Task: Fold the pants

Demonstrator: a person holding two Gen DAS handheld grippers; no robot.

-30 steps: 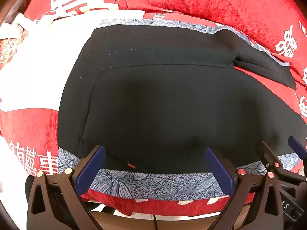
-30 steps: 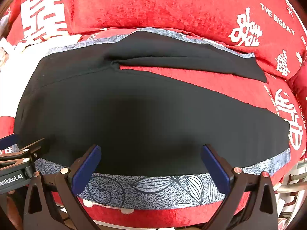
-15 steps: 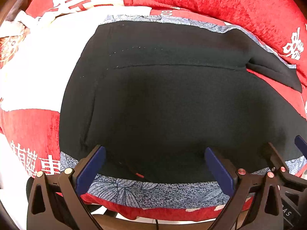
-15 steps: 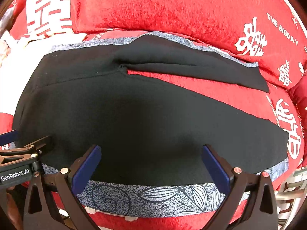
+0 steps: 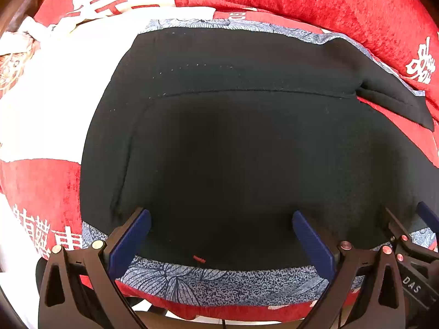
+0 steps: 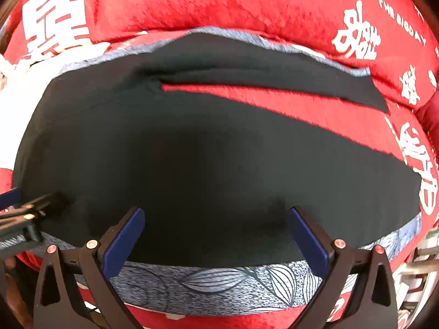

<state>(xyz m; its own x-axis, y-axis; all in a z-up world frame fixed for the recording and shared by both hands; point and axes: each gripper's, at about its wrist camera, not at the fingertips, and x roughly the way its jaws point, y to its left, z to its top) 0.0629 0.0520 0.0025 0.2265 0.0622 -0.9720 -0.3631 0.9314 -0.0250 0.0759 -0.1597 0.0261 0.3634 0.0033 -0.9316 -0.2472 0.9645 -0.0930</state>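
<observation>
Red cushion [image 6: 233, 5] being covered by black pants [image 6: 205, 164]; left gripper [image 5: 221, 235] and right gripper [image 6: 216, 233] being held wide apart, gripping nothing.

one pants [image 5: 233, 150] (black), two claws [image 5: 221, 235] [image 6: 216, 233]

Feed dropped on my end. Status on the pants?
Left gripper and right gripper: jaws open, empty, at near edge. Black pants flat on red cushion, legs apart. Nothing in the way.

Left gripper [image 5: 221, 235]: black skeletal frame with triangular cut-outs, blue finger pads [image 5: 130, 240], copper-coloured rivets at pivots. Right gripper [image 6: 216, 233]: same black frame, blue pads, copper rivets. White lettering "DAS" on its black body, seen in left view.
</observation>
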